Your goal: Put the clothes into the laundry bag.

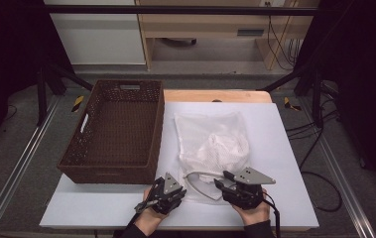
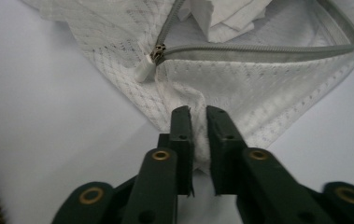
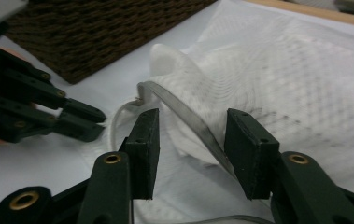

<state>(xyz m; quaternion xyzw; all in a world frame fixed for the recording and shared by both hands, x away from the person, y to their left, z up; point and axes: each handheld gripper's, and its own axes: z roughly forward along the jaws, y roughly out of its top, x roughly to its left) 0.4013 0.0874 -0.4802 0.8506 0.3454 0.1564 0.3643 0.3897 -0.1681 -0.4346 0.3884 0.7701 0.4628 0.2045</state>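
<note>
High view: white table [image 1: 284, 148], grey floor around; brown basket [image 1: 116, 129] left of centre, mesh bag [image 1: 210, 144] centre. Left gripper view: left gripper [image 2: 198, 135] pinching the bag's corner below its zip pull [image 2: 146, 67]. Right gripper view: right gripper [image 3: 193, 149] parted, zip edge between, unpressed

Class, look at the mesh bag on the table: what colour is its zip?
Grey: the zip on the white mesh bag shows best in the left gripper view.

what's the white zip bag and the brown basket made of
The white zip bag: seemingly thin synthetic mesh, matte and half see-through, given its fine grid weave, with a grey zipper. The brown basket: woven, possibly rattan or plastic imitation; its walls show a dark braided, perforated pattern.
</note>
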